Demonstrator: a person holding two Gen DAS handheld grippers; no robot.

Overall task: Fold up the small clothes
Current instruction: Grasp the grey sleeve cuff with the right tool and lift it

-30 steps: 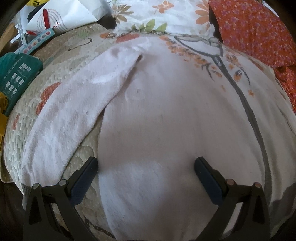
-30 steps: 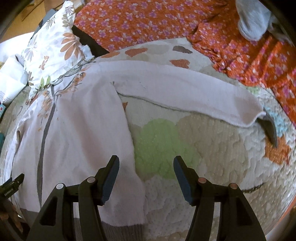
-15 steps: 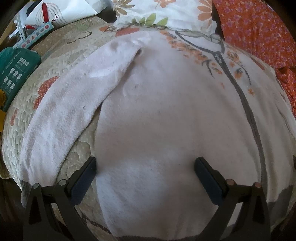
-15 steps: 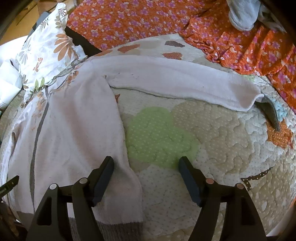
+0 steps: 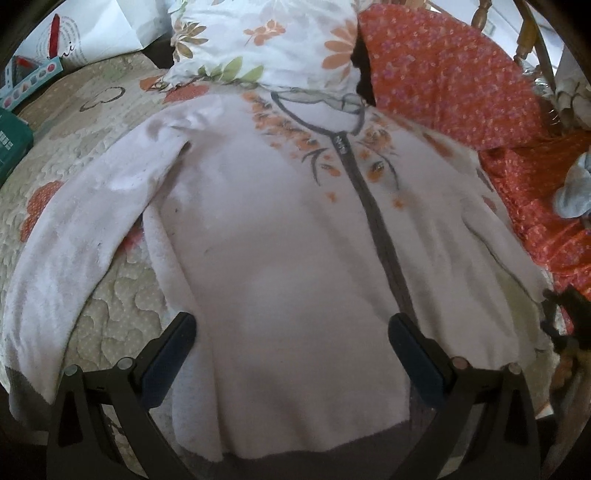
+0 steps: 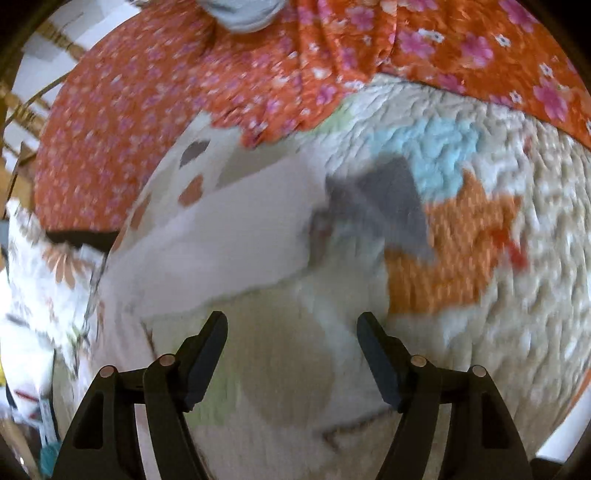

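Note:
A pale pink zip-up jacket (image 5: 280,236) with a grey zip band and orange flower print lies face up on a quilt (image 5: 110,306), sleeves spread out. My left gripper (image 5: 291,339) is open and empty above the jacket's lower front, near its grey hem. My right gripper (image 6: 291,339) is open and empty above the quilt, just short of the jacket's right sleeve (image 6: 229,229) and its grey cuff (image 6: 388,199). The right wrist view is blurred.
A floral pillow (image 5: 266,40) lies past the collar. An orange flowered cloth (image 5: 461,74) covers the right side, also seen in the right wrist view (image 6: 166,92), with a grey-blue garment (image 5: 576,184) on it. A white bag (image 5: 92,33) and a green box (image 5: 11,144) sit at the left.
My left gripper has pulled back, so the whole jacket front shows. My right gripper has swung right, from the jacket's side to the end of the right sleeve. Both stayed open.

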